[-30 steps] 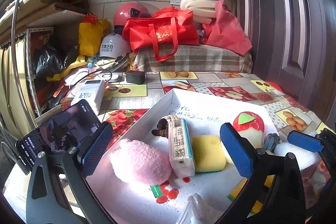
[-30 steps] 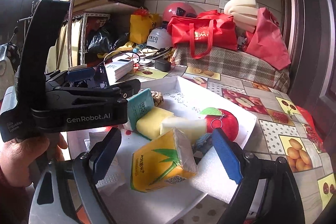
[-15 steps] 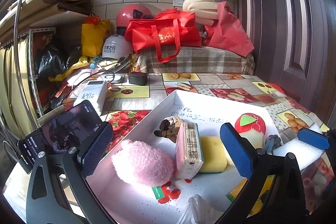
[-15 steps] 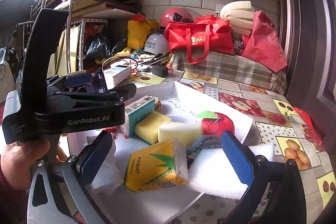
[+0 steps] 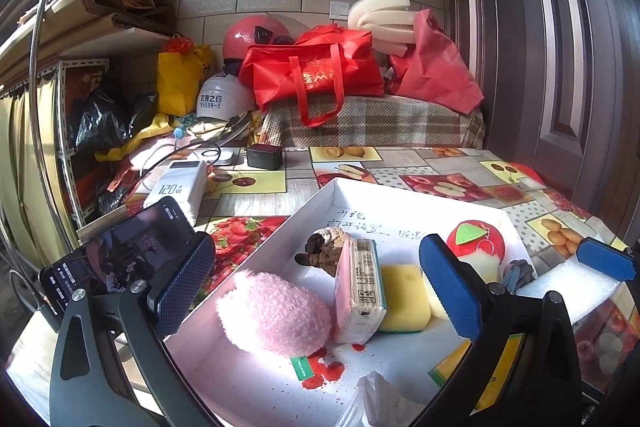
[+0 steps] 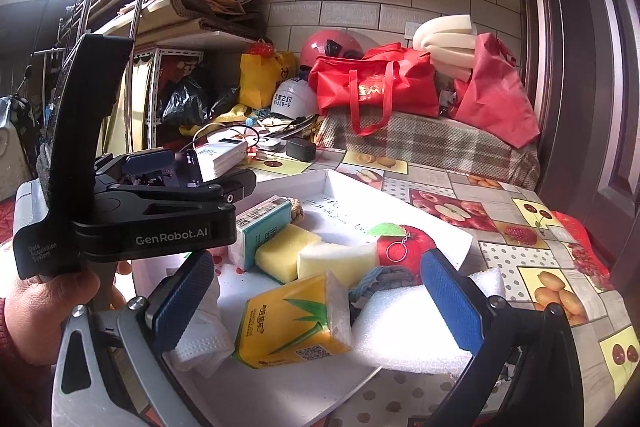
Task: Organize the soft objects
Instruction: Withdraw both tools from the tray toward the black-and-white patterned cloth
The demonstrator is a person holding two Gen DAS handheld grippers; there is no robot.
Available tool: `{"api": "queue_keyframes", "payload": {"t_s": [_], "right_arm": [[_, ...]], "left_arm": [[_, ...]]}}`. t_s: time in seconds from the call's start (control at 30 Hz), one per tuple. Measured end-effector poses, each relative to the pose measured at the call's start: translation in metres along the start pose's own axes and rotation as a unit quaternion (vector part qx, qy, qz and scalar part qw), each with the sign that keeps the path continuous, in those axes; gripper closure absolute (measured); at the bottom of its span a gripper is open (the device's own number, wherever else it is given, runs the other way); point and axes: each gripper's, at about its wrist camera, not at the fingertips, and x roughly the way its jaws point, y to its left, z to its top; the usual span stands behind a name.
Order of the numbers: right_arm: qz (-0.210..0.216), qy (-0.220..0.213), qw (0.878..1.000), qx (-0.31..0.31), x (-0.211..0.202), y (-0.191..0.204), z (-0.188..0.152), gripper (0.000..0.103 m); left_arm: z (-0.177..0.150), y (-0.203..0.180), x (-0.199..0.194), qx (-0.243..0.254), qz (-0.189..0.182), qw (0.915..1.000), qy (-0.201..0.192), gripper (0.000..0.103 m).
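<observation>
Most soft things already sit in the white tray (image 6: 448, 231); the foam sheet (image 6: 404, 323) overhangs its edge. Both grippers, left (image 5: 316, 287) and right (image 6: 316, 303), gape empty.

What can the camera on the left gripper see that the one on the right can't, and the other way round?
Only the left wrist view shows the fluffy pink plush in the white tray. Only the right wrist view shows the yellow tissue pack, a folded face mask and the person's hand holding the left hand-held gripper. Both show the yellow sponge, the red apple plush and the white foam sheet.
</observation>
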Motion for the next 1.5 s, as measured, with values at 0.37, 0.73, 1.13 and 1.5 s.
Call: {"api": "queue_keyframes", "payload": {"t_s": [0.37, 0.73, 1.13, 1.5], "right_arm": [[0.017, -0.014, 0.999, 0.031, -0.021, -0.013, -0.007, 0.000], [-0.002, -0.013, 0.999, 0.037, -0.047, -0.042, -0.019, 0.000], [-0.115, 0.032, 0.986, 0.112, -0.085, -0.179, -0.053, 0.000], [-0.001, 0.115, 0.993, -0.002, -0.046, -0.137, -0.051, 0.000]], "left_arm": [[0.000, -0.006, -0.008, 0.011, 0.028, 0.9994, -0.016, 0.000], [-0.010, -0.019, -0.022, 0.016, 0.018, 0.9996, -0.011, 0.000], [-0.022, -0.089, -0.044, 0.064, -0.122, 0.9902, 0.023, 0.000], [-0.028, -0.139, -0.047, 0.130, -0.152, 0.9791, 0.040, 0.000]]}}
